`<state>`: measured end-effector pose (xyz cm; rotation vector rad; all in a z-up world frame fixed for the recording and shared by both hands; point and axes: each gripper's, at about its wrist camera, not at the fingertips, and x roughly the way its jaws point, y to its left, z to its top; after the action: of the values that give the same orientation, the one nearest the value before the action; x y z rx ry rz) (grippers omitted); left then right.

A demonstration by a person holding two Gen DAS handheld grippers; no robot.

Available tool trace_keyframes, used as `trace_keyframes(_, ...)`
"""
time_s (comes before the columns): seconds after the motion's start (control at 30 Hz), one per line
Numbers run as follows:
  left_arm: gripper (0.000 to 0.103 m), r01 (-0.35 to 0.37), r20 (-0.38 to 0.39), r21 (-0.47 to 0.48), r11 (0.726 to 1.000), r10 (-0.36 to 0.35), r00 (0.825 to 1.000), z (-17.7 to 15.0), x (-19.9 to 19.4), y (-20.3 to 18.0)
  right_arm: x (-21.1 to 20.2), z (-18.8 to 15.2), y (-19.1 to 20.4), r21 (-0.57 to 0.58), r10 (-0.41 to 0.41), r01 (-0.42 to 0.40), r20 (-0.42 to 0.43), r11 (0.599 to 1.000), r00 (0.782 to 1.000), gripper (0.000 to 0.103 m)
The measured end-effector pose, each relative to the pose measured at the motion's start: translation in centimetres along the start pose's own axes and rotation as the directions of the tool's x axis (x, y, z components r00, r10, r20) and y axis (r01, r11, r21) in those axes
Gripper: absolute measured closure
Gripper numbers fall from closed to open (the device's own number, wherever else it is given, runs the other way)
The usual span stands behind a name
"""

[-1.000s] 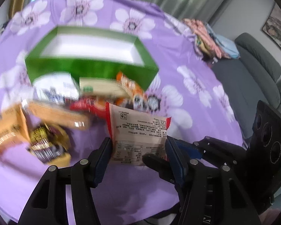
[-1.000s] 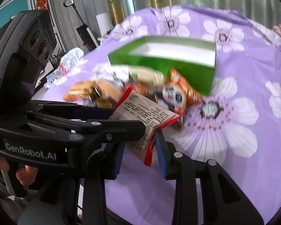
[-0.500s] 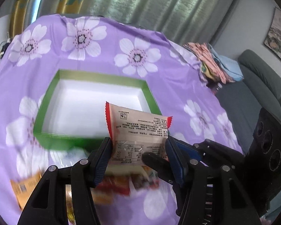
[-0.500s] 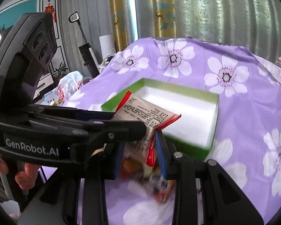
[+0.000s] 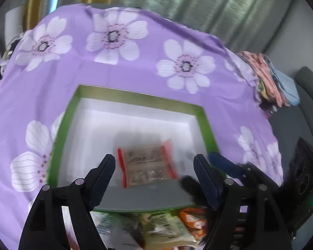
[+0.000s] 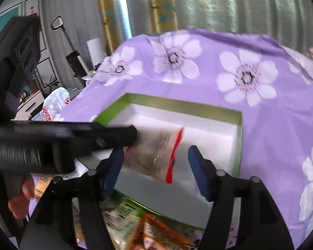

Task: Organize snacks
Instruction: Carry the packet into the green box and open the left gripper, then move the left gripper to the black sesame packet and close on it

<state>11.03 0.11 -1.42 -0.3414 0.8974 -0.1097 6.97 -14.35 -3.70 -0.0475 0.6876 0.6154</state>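
Both grips released half a second on: left gripper (image 5: 154,168) and right gripper (image 6: 154,160) jaws just opened wide, pads clear of the red-edged snack packet (image 5: 148,166), now blurred, dropping into near part of green box (image 5: 139,99); remaining snacks (image 5: 167,229) heaped outside near wall.

A table is covered by a purple cloth (image 5: 135,77) printed with large white flowers. A green-rimmed box (image 5: 204,123) with a white interior is seen resting directly on the cloth, near the middle. A loose heap of snack packets (image 5: 169,227) is seen on the cloth just beside the box's near wall: pale green and orange wrappers, blurred. A stack of folded fabrics (image 5: 269,79) is noted at the cloth's far right edge.
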Motion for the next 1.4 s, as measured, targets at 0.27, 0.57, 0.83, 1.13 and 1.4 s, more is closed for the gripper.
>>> trace_keyframes(0.27,0.023,-0.042,0.036,-0.030,0.999,0.043,0.998,-2.1,-4.9,2.7,-3.9,-2.9,-1.2,0.051,-0.001,0.001,0.012,0.999,1.000,0.033)
trace_keyframes(0.57,0.023,-0.080,0.066,-0.012,0.997,0.081,0.995,-6.0,-9.3,3.6,-8.1,-5.2,0.7,0.032,0.053,-0.054,0.030,0.998,0.998,0.031)
trace_keyframes(0.83,0.023,-0.063,0.041,-0.037,0.997,0.064,0.997,-10.0,-10.5,4.4,-9.5,-7.7,3.6,0.005,0.129,-0.129,-0.012,0.992,0.992,0.031)
trace_keyframes(1.13,0.023,-0.048,-0.013,-0.033,0.998,0.048,0.999,-13.8,-9.6,5.2,-8.5,-10.7,7.2,-0.019,0.211,-0.214,-0.104,0.977,0.972,0.031)
trace_keyframes(1.4,0.023,0.015,-0.051,-0.004,1.000,-0.015,0.999,-16.3,-8.4,5.4,-5.7,-12.7,9.5,-0.018,0.267,-0.275,-0.190,0.961,0.945,0.031)
